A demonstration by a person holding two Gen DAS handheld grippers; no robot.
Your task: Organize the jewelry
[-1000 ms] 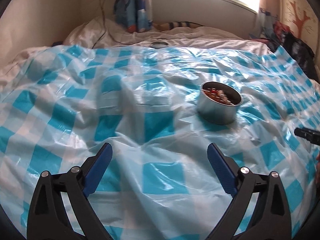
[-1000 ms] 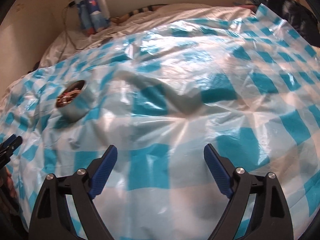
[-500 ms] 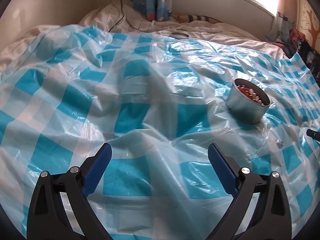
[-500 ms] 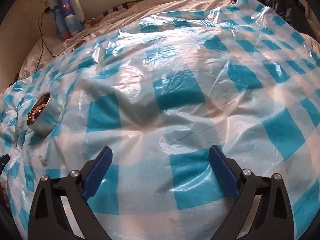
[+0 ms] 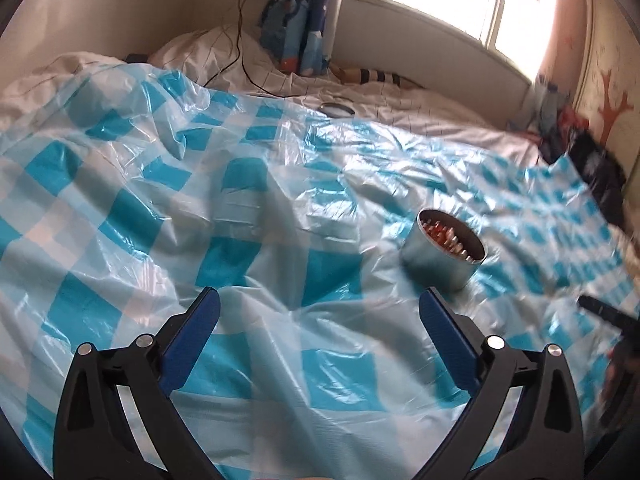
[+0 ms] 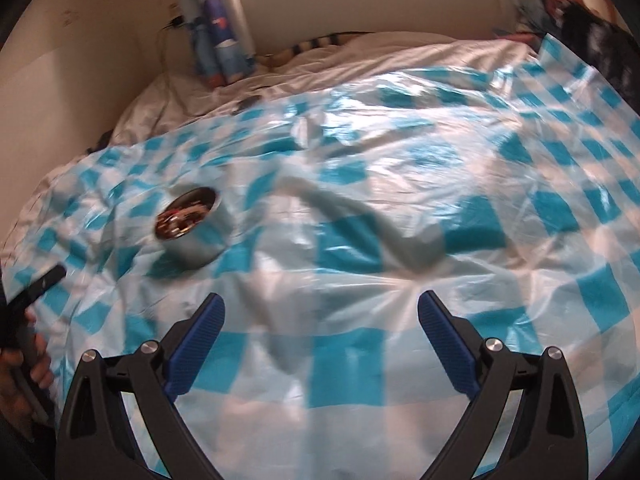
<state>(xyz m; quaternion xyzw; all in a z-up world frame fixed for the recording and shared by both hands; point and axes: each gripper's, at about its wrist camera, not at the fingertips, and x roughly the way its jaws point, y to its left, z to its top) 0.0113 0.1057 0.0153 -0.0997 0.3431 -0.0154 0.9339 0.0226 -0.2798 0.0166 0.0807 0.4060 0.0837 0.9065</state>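
Both grippers, left [image 5: 319,336] and right [image 6: 321,334], hover with jaws spread wide and empty; the right one's have just been opening. The tin [image 5: 445,254] of jewelry stands on the sheet [image 5: 248,208] ahead-right of the left gripper, apart from both. Likely next: approach slowly and grip its smooth round metal wall squarely; the crinkled, slippery plastic over soft bedding could tip it.

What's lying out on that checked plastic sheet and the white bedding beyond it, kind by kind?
Round metal tin holding beads or jewelry: 1
Round lid-like disc on the white bedding: 1
Pairs of tongs, both open and empty: 2, left, right
Total: 4
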